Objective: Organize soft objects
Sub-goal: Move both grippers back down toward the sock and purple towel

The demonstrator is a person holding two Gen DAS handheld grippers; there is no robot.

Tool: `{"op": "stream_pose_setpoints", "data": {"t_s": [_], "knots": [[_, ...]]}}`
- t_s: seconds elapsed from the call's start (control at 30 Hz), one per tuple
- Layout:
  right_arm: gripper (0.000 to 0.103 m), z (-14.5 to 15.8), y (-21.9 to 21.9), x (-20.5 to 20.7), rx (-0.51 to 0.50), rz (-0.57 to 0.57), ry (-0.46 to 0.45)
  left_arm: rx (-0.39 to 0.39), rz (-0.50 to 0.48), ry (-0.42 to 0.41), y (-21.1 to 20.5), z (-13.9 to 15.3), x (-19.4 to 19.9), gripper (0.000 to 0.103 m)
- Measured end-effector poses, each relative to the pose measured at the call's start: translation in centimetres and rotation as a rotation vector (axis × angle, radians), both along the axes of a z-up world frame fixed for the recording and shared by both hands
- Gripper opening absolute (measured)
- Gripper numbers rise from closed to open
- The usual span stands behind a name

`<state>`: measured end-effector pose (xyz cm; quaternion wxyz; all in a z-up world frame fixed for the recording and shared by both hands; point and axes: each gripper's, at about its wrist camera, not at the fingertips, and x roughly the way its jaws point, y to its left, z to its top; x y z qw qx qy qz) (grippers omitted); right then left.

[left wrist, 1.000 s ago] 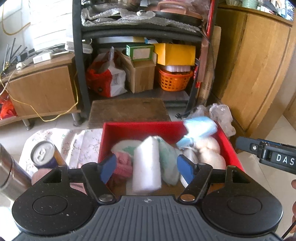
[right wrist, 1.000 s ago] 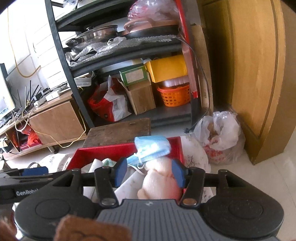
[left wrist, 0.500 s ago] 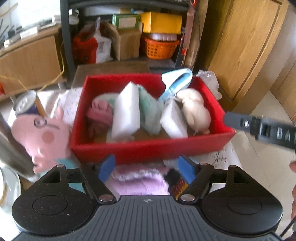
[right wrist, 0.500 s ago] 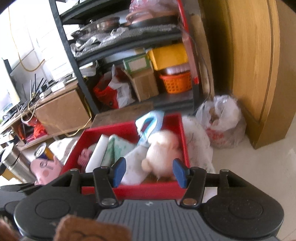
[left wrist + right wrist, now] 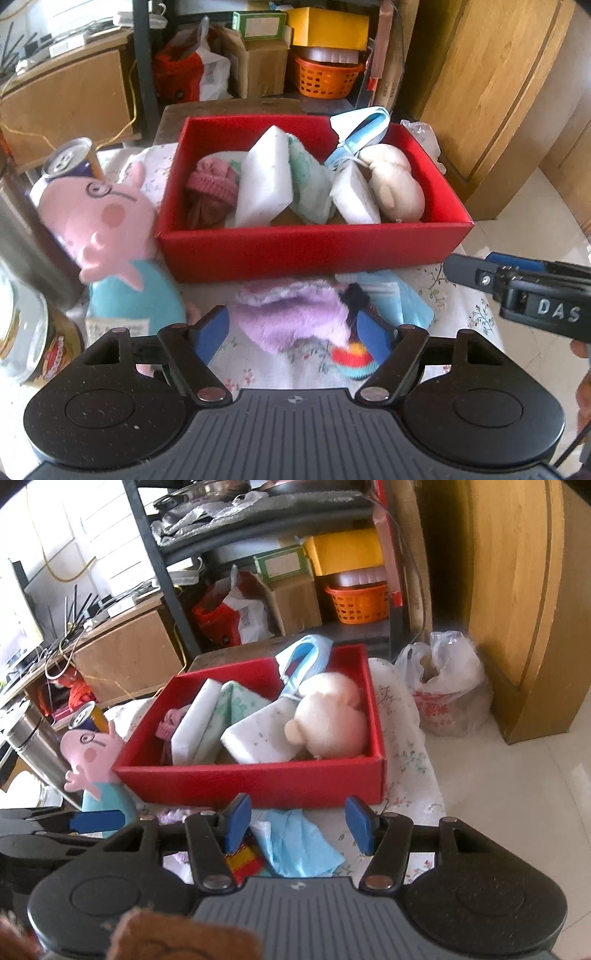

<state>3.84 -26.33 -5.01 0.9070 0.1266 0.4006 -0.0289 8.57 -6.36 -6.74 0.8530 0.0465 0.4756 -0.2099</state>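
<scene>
Purple fluffy plush lies on the tablecloth just near of the red box, between the wide-spread, empty fingers of the left gripper; I would lower squarely and pinch its bulk, not the loose fur. The right gripper, also wide and empty, hangs over a blue cloth. Only the right view shows that cloth fully; only the left shows the plush whole.

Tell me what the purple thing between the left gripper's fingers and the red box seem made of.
Purple plush item: fuzzy synthetic fleece or fur by its shaggy, matte nap. Red box: likely cardboard, with thin, straight walls, crisp edges and a smooth matte red surface.
</scene>
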Motion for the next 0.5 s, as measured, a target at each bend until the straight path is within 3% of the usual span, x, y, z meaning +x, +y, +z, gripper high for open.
{"op": "stream_pose_setpoints", "data": {"t_s": [0.5], "knots": [[0.030, -4.1, 4.0, 1.1, 0.018, 0.141, 0.135, -0.034, 0.064, 0.077, 5.8, -0.5, -2.8, 0.079]]}}
